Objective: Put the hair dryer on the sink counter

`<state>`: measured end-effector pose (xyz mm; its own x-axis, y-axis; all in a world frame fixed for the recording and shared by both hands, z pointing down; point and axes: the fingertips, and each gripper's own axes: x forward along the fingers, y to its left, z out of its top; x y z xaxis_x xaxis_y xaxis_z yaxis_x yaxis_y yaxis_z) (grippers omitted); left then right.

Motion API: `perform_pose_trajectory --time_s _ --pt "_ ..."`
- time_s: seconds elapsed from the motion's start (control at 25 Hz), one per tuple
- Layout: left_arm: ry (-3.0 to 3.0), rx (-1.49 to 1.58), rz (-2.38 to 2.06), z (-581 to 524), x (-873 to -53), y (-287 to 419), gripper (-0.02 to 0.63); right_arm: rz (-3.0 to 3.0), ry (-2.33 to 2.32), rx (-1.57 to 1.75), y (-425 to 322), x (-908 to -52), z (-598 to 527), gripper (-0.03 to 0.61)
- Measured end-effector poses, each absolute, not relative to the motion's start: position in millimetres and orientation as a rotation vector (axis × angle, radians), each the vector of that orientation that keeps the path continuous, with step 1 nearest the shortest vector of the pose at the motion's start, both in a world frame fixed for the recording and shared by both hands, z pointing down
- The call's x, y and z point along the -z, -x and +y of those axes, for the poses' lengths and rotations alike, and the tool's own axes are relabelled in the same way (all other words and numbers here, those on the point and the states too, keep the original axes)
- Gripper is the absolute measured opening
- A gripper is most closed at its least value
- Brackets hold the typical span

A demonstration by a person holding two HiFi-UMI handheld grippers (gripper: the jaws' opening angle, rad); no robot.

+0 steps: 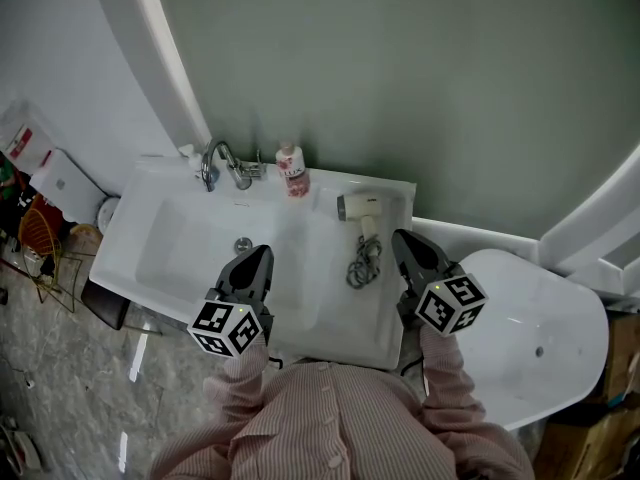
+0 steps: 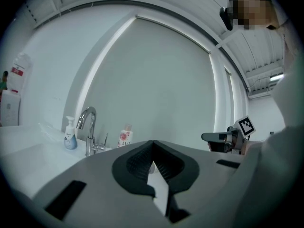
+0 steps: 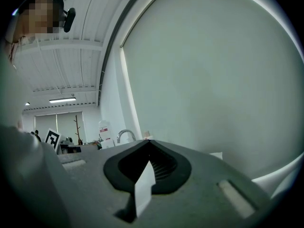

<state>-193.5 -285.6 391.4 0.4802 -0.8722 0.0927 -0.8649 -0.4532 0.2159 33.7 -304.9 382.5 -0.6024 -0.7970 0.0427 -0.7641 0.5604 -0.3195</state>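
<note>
The silver hair dryer [image 1: 360,208] lies on the white sink counter [image 1: 325,293], right of the basin, with its dark cord [image 1: 363,263] coiled in front of it. My left gripper [image 1: 262,254] hangs over the basin's near side, shut and holding nothing. My right gripper [image 1: 401,238] hovers just right of the cord, also shut and holding nothing. In the left gripper view the jaws [image 2: 152,142] meet with nothing between them. The right gripper view shows the same of its jaws [image 3: 148,142]. Neither gripper touches the dryer.
A chrome faucet [image 1: 222,163] stands at the back of the sink, a pink bottle [image 1: 291,171] to its right and a soap dispenser [image 2: 70,134] to its left. A white bathtub-like fixture [image 1: 540,338] adjoins the counter's right end. Clutter and a wire basket [image 1: 40,233] sit at far left.
</note>
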Motion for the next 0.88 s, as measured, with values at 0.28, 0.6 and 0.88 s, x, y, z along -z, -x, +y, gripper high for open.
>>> perform_pose_trajectory --time_s 0.28,0.6,0.88 --pt "-2.486 0.041 -1.503 -283.4 -393.7 197.9 0.002 2.661 1.366 0.448 -37.7 -381.8 -301.9 0.006" --pt "-2.488 0.037 -1.494 -281.9 -394.9 195.8 0.002 2.660 1.370 0.464 -36.7 -386.7 -299.6 0.006" --pt "-2.490 0.029 -1.490 -277.9 -394.4 193.8 0.002 2.659 1.384 0.466 -40.0 -388.2 -294.7 0.006"
